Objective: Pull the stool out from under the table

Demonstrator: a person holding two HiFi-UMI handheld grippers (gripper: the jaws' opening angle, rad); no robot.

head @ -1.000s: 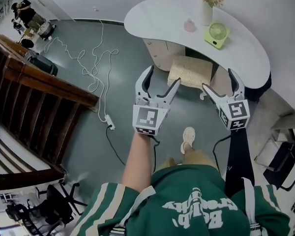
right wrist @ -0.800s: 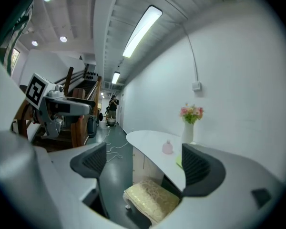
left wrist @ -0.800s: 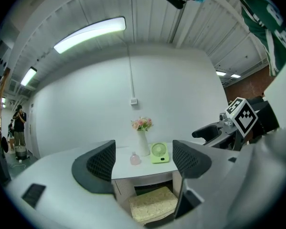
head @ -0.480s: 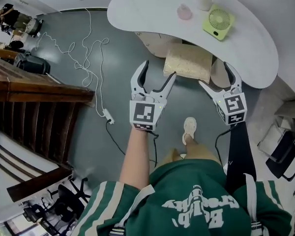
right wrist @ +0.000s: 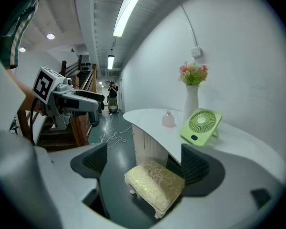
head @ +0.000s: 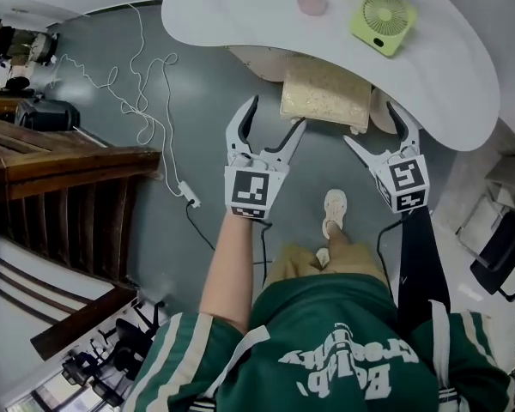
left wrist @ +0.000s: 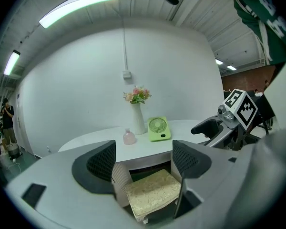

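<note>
The white table point(head: 240, 11) fills the head view from 11 to 1 o'clock. The stool point(head: 324, 101) stands at 12 o'clock, its far part under the table top and the near edge of its cushion out in the open. The left gripper point(head: 277, 114) hovers near the stool's 8 o'clock corner and the right gripper point(head: 369, 125) near its 4 o'clock corner. Both have their jaws spread wide with nothing between them, and neither touches the stool.

The biggest risk is probably the table: a stool lifted or dragged crookedly could strike the underside or the base at 11 o'clock and jolt the top. Next is the stool itself. Its cushion looks soft, so jaws closing on padding alone may slip, and an uneven pull from the two sides would likely skew it. The person's foot point(head: 333, 213), at 6 o'clock from the stool, lies in the path of a straight pull.

A jolt could topple the vase point(left wrist: 138, 119), then the green fan point(head: 382, 20) at 1 o'clock, then the small pink bottle point(head: 312, 0). The cable point(head: 146, 84) at 10 o'clock matters only for a careless step back.
</note>
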